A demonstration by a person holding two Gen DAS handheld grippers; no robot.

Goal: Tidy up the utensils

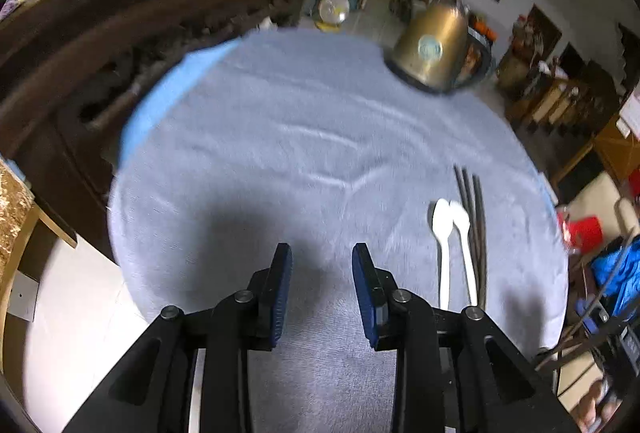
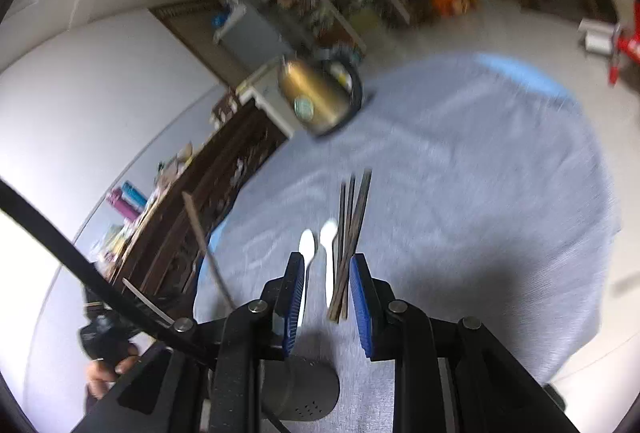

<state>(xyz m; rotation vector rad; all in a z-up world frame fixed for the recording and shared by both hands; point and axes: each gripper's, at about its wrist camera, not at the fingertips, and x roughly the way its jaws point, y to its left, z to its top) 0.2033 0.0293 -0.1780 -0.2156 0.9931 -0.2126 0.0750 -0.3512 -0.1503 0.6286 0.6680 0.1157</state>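
Spoons [image 1: 452, 233] and chopsticks [image 1: 476, 225] lie side by side on the tablecloth [image 1: 280, 137] (kettle [image 1: 430, 47] behind); left gripper [image 1: 322, 257] and right gripper [image 2: 326, 265] both narrowly parted, holding nothing.

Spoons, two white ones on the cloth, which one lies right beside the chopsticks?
The right-hand spoon in the left wrist view: its bowl lies against the dark chopsticks. The other spoon lies on its far side, nearer the left gripper.
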